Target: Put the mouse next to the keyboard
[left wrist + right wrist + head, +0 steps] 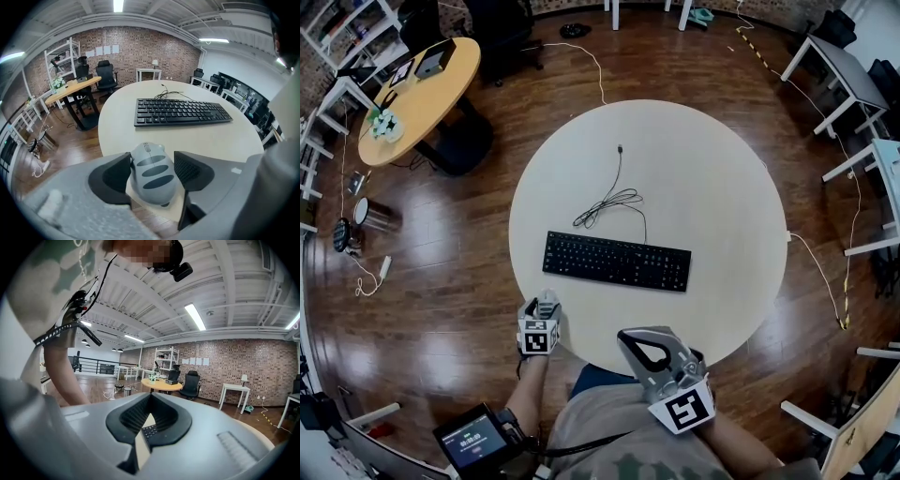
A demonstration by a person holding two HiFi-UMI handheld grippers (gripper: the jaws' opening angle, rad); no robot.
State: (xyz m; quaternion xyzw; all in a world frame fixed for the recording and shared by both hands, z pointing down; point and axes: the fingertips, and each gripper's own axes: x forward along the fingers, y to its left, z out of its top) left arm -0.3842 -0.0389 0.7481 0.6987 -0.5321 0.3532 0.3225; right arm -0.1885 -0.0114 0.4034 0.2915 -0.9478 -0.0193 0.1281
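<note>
Looking down from the head view, the black keyboard [617, 261] lies across the middle of the round white table [703, 178], with its cable [609, 199] looped just behind it. The left gripper [546, 311] is at the table's near edge with the mouse [547, 301] in it, well short of the keyboard. The right gripper [630, 339] hangs by the person's body, just off the table edge.

In the left gripper view the grey striped mouse sits right between the jaws. They're pinching its sides over the table rim, and the keyboard is further out ahead.

In the right gripper view the jaws are pressed together at the tips with nothing in them. A bit of the keyboard peeks through the gap behind the tips, and there's a brick wall [243, 366] in the background.
</note>
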